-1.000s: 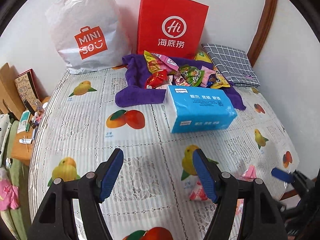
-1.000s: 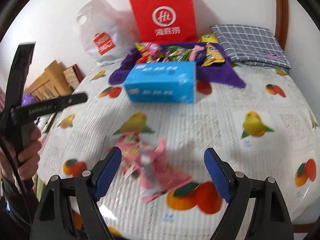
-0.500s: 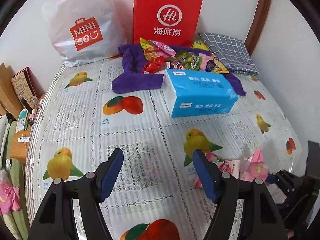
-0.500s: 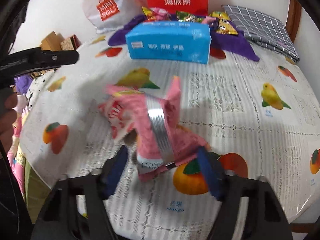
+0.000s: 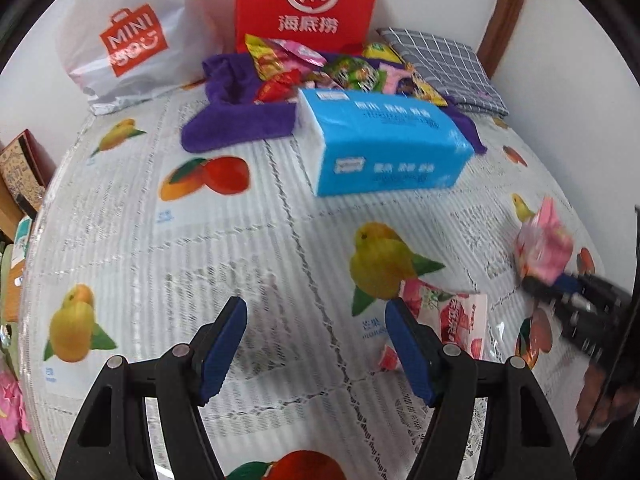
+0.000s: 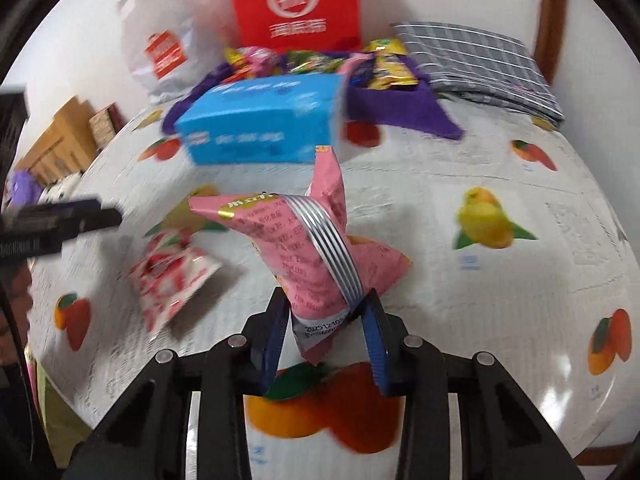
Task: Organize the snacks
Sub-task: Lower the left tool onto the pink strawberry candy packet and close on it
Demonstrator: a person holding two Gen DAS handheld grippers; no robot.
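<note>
My right gripper (image 6: 325, 326) is shut on a pink snack packet (image 6: 312, 248), which stands crumpled just above the fruit-print tablecloth (image 6: 460, 184). The same pink snack packet (image 5: 542, 240) shows at the right edge of the left wrist view, gripped from below. A red-and-white snack packet (image 6: 170, 280) lies flat to its left. My left gripper (image 5: 316, 344) hangs open over the cloth with nothing between its fingers; the red-and-white snack packet (image 5: 448, 316) lies just right of its right finger. Several more snacks (image 5: 332, 68) are piled on a purple towel (image 5: 236, 124) at the back.
A blue tissue pack (image 5: 380, 148) lies mid-table in front of the towel. A red paper bag (image 5: 308, 0) and a white plastic bag (image 5: 128, 36) stand against the wall. A grey checked cloth (image 5: 444, 68) lies at back right. Boxes (image 6: 68, 140) sit past the left table edge.
My right gripper closed on the pink packet and lifted it slightly off the cloth. My left gripper sank toward the table, bringing the red-and-white packet beside its right finger.
</note>
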